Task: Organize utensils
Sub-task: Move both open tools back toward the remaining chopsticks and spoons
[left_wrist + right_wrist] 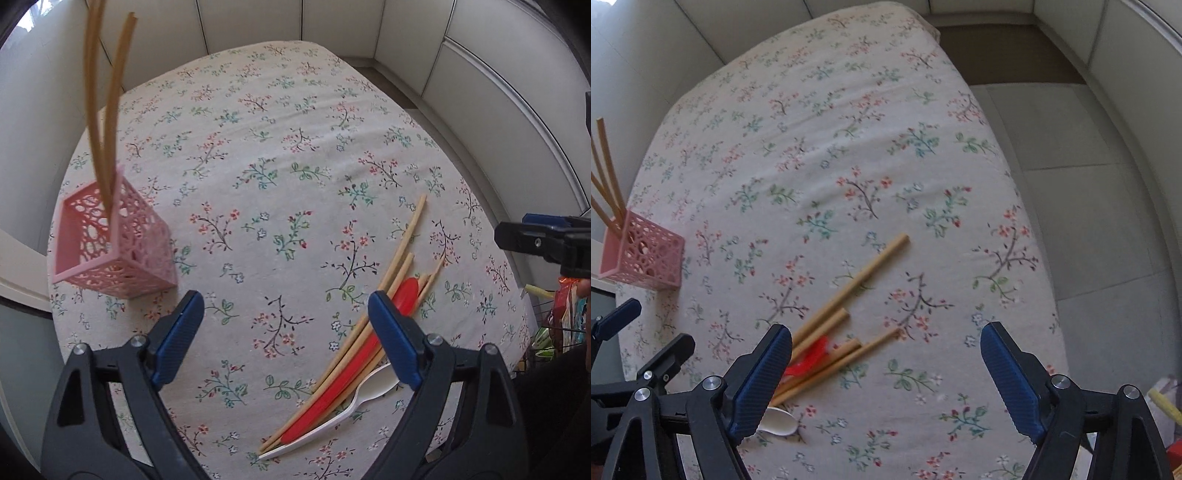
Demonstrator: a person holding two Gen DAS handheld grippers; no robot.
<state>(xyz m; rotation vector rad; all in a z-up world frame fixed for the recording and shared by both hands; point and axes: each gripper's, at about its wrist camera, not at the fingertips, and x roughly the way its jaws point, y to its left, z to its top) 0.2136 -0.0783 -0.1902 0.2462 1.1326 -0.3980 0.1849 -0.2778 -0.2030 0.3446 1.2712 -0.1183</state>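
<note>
Chopsticks (pixel 849 295) lie heaped with a red spoon (pixel 332 376) and white spoon (pixel 354 402) on the flowered tablecloth (pixel 258 147); they look light, stiff and slippery, best pinched mid-length. Left gripper (pixel 288 339) and right gripper (pixel 886 373) hover wide and empty. The pink basket (pixel 114 240) at far left holds some sticks beside pale walls
</note>
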